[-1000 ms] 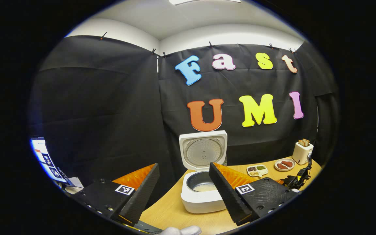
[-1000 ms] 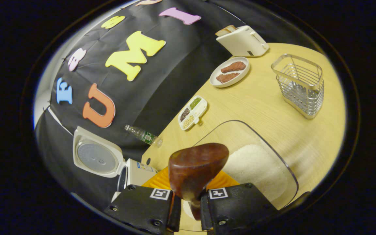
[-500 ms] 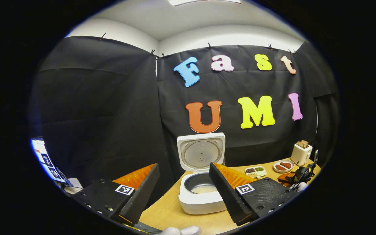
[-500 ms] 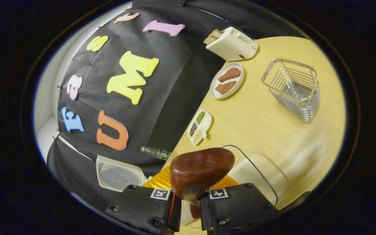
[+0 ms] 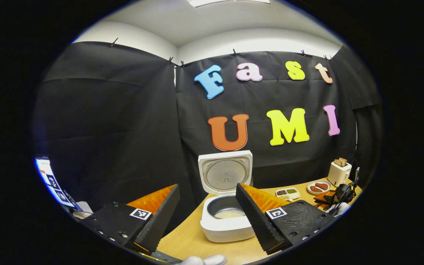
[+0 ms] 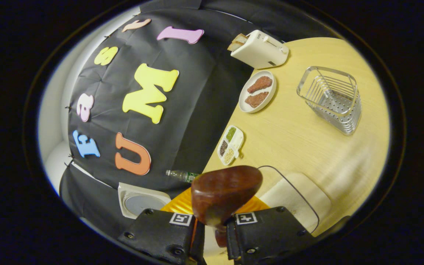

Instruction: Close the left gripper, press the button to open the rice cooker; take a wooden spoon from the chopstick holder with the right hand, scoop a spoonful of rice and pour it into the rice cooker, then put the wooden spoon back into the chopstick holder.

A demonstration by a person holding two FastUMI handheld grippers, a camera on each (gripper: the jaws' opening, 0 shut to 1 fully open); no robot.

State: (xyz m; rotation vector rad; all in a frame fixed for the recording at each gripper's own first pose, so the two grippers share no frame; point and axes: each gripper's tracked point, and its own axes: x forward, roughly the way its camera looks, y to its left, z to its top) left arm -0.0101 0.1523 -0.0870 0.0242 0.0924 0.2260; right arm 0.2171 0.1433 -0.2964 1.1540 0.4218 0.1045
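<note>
Wooden spoon (image 6: 225, 193) sits clamped between the two fingers of the right gripper (image 6: 215, 235), its dark brown bowl rising straight in front of the camera in the right gripper view, back of the bowl facing the lens; whether any rice lies in it cannot be told. Just behind the spoon a clear container of white rice (image 6: 296, 197) rests on the pale wood table (image 6: 307, 140). Farther along the table stands the wire chopstick holder (image 6: 331, 97), upright and well apart from the gripper. Near the wall are a small divided dish of grains (image 6: 230, 145), a white plate with two brown pieces of meat (image 6: 257, 92), and a cream toaster (image 6: 260, 49) with bread in its slots. A plastic bottle (image 6: 182, 175) lies by the wall, and the raised lid of the rice cooker (image 6: 142, 200) shows to the left of the spoon.

From the left gripper view, the left gripper (image 5: 208, 213) is held with its fingers wide apart, gripping nothing, above the near table edge. Between those fingers the white rice cooker (image 5: 223, 221) stands with its lid up against the wall cloth and a layer of rice visible in the dark inner pot. Far to the right, by the toaster (image 5: 339, 173) and plate (image 5: 318, 187), the other gripper (image 5: 339, 195) shows small and dark
</note>
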